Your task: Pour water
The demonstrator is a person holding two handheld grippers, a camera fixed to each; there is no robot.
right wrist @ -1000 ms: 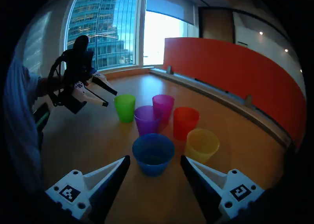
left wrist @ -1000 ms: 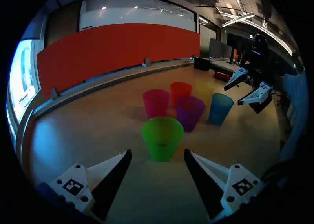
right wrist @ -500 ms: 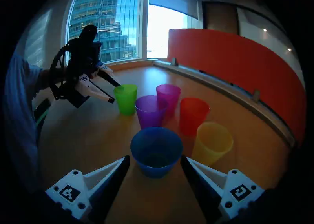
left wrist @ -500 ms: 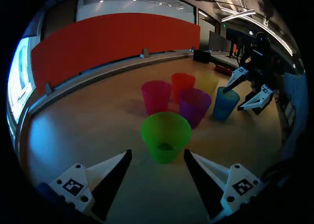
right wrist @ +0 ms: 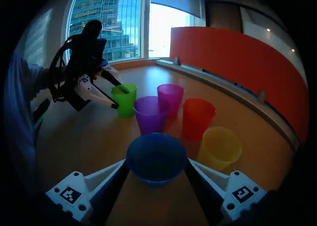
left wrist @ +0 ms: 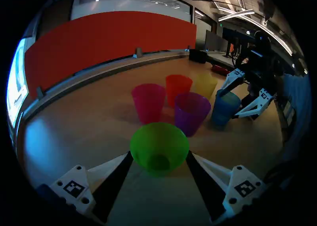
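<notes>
Grasp stage. Left gripper (left wrist: 157, 154) wide, straddling green cup (left wrist: 159, 143) near purple cup (left wrist: 191, 112); right gripper (right wrist: 156, 163) wide, straddling blue cup (right wrist: 156, 154) beside it. Next, likely: close both, lift.

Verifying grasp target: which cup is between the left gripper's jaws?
The green cup, flanked by the left gripper and nearest its camera; the blue cup sits inside the right gripper instead.
</notes>
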